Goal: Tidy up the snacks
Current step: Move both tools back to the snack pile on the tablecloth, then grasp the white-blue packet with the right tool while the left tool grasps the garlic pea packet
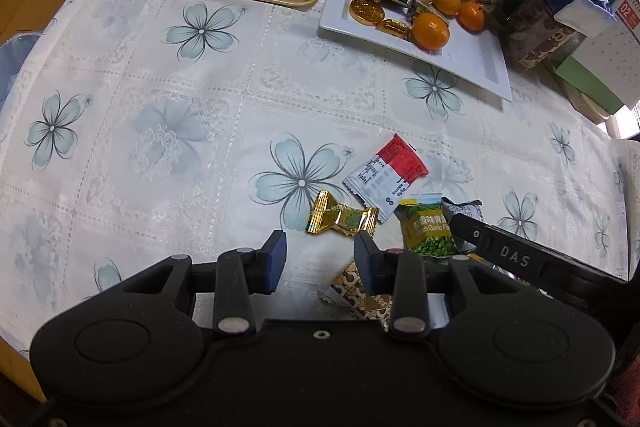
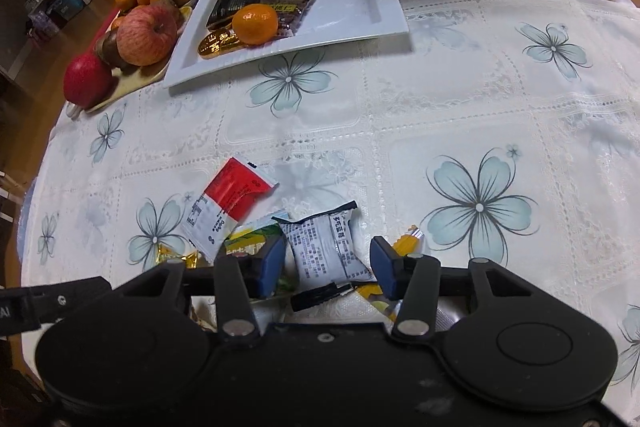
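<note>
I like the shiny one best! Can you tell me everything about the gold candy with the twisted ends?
The gold foil-wrapped candy with twisted ends is a small sweet in crinkly, shiny gold foil with a greenish printed patch in the middle. Both ends are pinched and flare out like fans. It lies flat on the white flowered tablecloth, still wrapped, beside the red-and-white snack packet. The open left gripper hovers just in front without touching it.

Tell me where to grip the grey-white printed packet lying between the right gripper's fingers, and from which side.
Grip the grey-white packet across its puffed middle, coming from above. It lies flat on the tablecloth, already between the right gripper fingers, and its crimped ends look too thin to hold well.
</note>
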A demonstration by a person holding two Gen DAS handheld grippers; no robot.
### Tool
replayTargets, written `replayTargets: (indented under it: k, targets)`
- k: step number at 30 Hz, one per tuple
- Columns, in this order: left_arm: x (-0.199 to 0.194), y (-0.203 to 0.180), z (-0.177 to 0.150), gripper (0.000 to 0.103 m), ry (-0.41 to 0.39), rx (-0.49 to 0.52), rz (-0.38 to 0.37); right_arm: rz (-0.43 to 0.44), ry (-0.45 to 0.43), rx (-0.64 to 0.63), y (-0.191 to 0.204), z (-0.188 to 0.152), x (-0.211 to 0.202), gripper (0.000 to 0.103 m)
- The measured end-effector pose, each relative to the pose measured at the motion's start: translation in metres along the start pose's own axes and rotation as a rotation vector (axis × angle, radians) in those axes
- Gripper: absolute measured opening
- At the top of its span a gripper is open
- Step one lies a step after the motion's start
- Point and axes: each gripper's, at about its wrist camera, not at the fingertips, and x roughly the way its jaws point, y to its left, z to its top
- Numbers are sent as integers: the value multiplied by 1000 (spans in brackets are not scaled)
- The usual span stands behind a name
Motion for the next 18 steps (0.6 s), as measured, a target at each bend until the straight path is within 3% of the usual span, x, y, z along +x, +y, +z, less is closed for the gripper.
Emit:
replayTargets:
  k: [4,6,9,18]
  targets:
    - [1,-1,1,45,-2,-7,-3,-14,7,-14,1,-2,8,47]
    - [2,-2,1,45,1,-4,-5,-19,10,-21,1,-2,10,39]
    - [5,-6,1,45,5,0,-5,-28,13,-31,0,-2,9,35]
    - [14,-31,5,45,-13,16,-37,-66,-30,20,-24,4,-13,33]
